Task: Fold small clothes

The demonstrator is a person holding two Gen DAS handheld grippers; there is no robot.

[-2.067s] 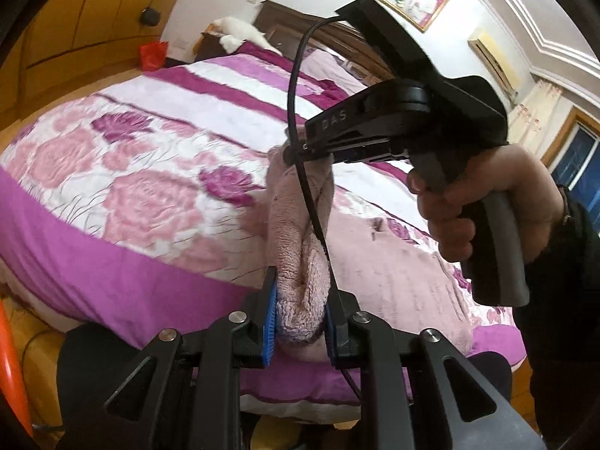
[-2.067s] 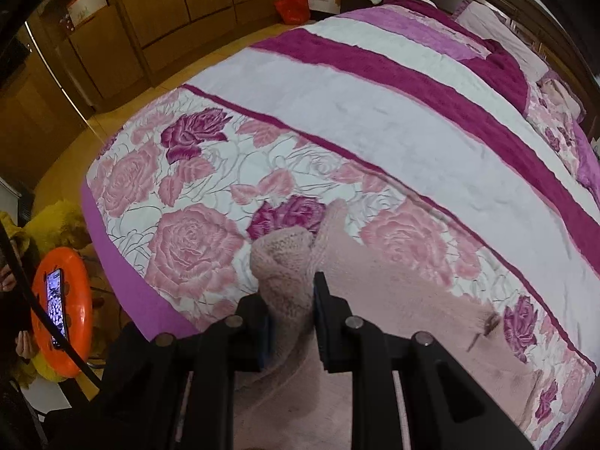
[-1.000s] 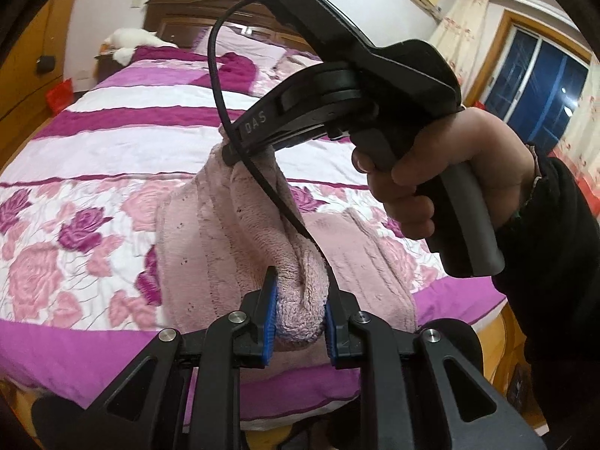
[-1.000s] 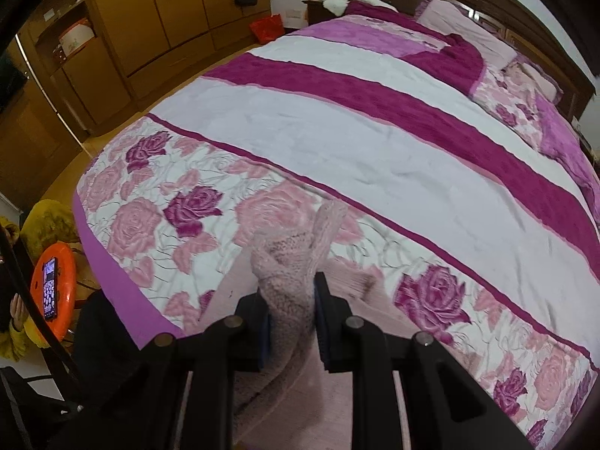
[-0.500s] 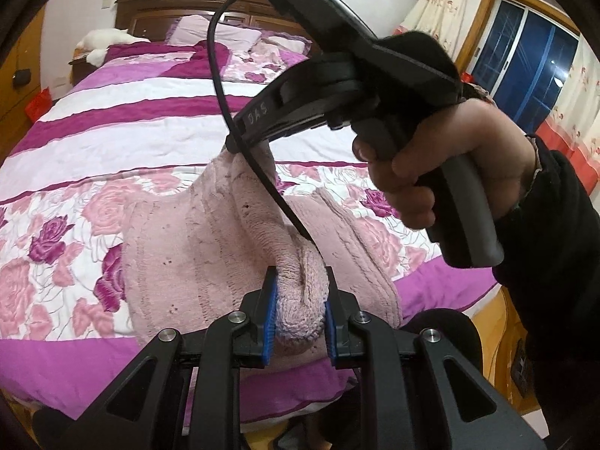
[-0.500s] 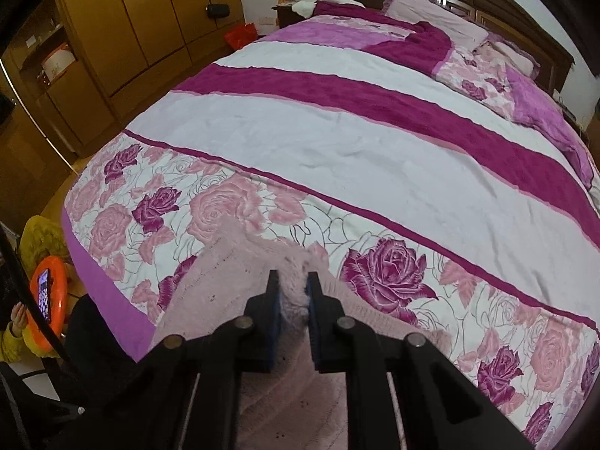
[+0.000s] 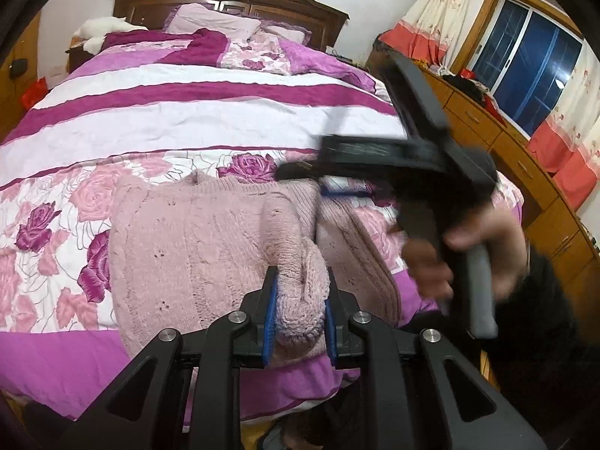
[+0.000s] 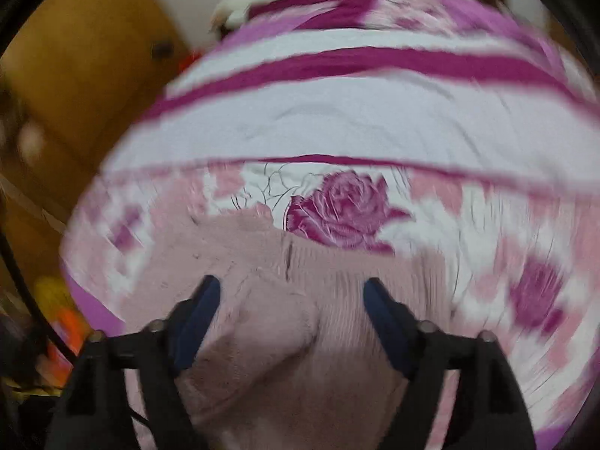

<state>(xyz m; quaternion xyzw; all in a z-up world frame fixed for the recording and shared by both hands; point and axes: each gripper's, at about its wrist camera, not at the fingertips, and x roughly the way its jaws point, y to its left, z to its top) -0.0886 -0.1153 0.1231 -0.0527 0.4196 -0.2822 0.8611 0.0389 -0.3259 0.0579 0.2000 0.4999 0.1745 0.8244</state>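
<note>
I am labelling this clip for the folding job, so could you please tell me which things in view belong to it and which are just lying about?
Part of the job:
- pink knit sweater, spread on the bed
- left gripper, jaws shut on a fold of it
- right gripper, jaws open above it

Just lying about:
- floral bedspread
- pillows
- curtains
- wooden dresser

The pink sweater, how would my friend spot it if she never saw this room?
Find the big bed with purple stripes and roses. Near its foot lies the pink sweater, fuzzy and knitted. It is plain dusty pink with no flowers, and the left gripper pinches one bunched corner.
</note>
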